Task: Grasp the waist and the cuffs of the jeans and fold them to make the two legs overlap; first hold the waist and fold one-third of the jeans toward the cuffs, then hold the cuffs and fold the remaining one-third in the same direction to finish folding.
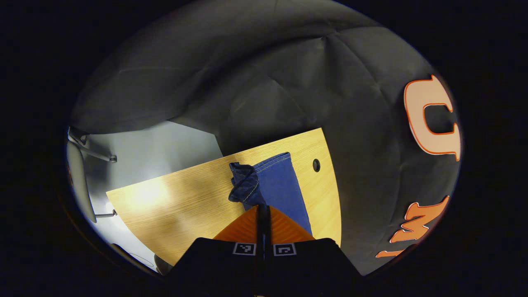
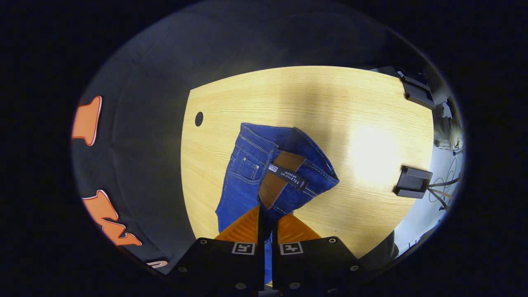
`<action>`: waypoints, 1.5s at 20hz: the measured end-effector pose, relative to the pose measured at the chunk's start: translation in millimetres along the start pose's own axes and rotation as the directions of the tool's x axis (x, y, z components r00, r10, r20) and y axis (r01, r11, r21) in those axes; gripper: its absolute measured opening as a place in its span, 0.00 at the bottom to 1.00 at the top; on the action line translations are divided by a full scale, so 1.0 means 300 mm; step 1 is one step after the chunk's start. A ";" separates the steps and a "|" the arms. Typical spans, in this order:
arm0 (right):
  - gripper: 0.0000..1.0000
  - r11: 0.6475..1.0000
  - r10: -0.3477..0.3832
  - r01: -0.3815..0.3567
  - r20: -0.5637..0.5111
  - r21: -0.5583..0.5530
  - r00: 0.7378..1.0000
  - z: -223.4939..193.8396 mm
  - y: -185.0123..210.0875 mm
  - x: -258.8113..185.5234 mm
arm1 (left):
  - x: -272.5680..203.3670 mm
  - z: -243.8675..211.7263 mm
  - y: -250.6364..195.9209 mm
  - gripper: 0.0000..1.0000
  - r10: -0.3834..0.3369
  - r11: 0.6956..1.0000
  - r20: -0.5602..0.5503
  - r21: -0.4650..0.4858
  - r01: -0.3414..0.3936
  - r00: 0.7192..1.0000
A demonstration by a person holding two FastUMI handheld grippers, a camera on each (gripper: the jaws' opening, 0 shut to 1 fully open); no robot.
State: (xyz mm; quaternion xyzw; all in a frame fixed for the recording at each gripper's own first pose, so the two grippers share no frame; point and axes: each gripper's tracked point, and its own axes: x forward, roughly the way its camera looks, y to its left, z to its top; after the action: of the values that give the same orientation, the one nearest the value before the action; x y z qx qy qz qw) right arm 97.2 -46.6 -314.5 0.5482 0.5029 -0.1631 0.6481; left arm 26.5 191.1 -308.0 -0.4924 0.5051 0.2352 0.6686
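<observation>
1. Your left gripper has its fingers pressed together with almost no gap, pinching the cuff end of the jeans; your right gripper is likewise clamped narrow on the denim at the waist end.
2. Jeans lie on the wooden table: in the left gripper view the cuffs hang bunched from the fingers with one leg stretched flat beyond; in the right gripper view the waist is lifted and rolled over, its leather patch facing you.
3. My guess is the leg-over-leg fold is under way, legs not yet squarely stacked.
4. Risk: the bunched cuff looks caught by a small bite of cloth. Pull unevenly and one layer could slip out, leaving the legs skewed.
5. Risk: the waist is twisted; laid down like that, it would crease and spoil the thirds.
6. Edges: in the left gripper view the jeans run near the table's edge on the wall side, close by the round hole. Drift that way and cloth could drape over.
7. Open room: broad bare wood lies on the far side, toward the dark clamps on the table's rim.
</observation>
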 end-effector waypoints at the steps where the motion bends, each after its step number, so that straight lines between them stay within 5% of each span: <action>1: 0.07 1.000 -0.014 0.014 -0.002 0.005 1.000 -0.002 0.020 0.012 | 0.033 0.011 -0.015 0.01 0.019 1.000 -0.016 0.012 -0.019 1.000; 6: 0.07 0.998 -0.066 0.066 -0.036 0.020 0.997 0.014 0.143 0.111 | 0.216 0.029 -0.161 0.01 0.082 0.983 -0.095 0.172 -0.064 0.992; 9: 0.07 0.995 -0.091 0.095 -0.081 0.038 0.993 0.029 0.206 0.214 | 0.313 0.038 -0.226 0.02 0.129 0.942 -0.117 0.324 -0.085 0.985; 12: 0.12 0.991 -0.091 0.102 -0.128 0.083 0.988 0.046 0.260 0.305 | 0.414 0.062 -0.305 0.04 0.066 0.897 -0.110 0.441 -0.011 0.992; 15: 0.07 0.991 -0.037 0.056 -0.154 0.121 0.987 0.053 0.323 0.348 | 0.421 0.182 -0.396 0.43 -0.049 0.876 0.055 0.482 0.016 0.997; 16: 0.07 0.994 0.018 -0.003 -0.131 0.113 0.991 0.067 0.366 0.346 | 0.402 0.217 -0.428 0.43 -0.093 0.871 0.106 0.491 0.029 0.990; 18: 0.25 0.991 0.117 -0.109 -0.110 0.074 0.987 0.070 0.438 0.326 | 0.360 0.214 -0.499 0.65 -0.176 0.861 0.141 0.502 0.083 0.974; 19: 0.32 0.985 0.165 -0.159 -0.103 0.062 0.981 0.077 0.474 0.310 | 0.332 0.205 -0.533 0.63 -0.208 0.850 0.156 0.517 0.100 0.966; 21: 0.43 0.975 0.222 -0.221 -0.060 0.024 0.973 0.109 0.525 0.282 | 0.276 0.188 -0.568 0.87 -0.247 0.806 0.202 0.586 0.085 0.948; 23: 0.53 0.973 0.211 -0.210 0.001 -0.095 0.978 0.152 0.510 0.281 | 0.221 0.160 -0.612 0.96 -0.292 0.737 0.240 0.673 0.058 0.926; 24: 0.72 0.972 0.185 -0.179 0.027 -0.152 0.982 0.172 0.481 0.293 | 0.203 0.140 -0.634 0.92 -0.320 0.706 0.255 0.706 0.050 0.913; 25: 0.64 0.970 0.160 -0.149 0.042 -0.195 0.986 0.185 0.448 0.312 | 0.184 0.112 -0.650 0.96 -0.349 0.681 0.262 0.730 0.051 0.900; 28: 0.80 0.954 0.106 -0.085 0.059 -0.288 0.993 0.166 0.322 0.321 | 0.101 0.068 -0.687 0.96 -0.451 0.600 0.282 0.798 0.054 0.847; 30: 0.84 0.948 0.082 -0.057 0.068 -0.312 0.994 0.183 0.270 0.381 | 0.042 0.023 -0.731 0.96 -0.525 0.518 0.292 0.855 0.028 0.799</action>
State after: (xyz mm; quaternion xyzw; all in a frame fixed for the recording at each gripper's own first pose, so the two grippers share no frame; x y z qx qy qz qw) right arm 235.2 -27.8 -371.1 0.4500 0.4764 -0.0811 0.7510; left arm 212.3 106.3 -227.1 -0.1204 0.2648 -0.0174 0.9566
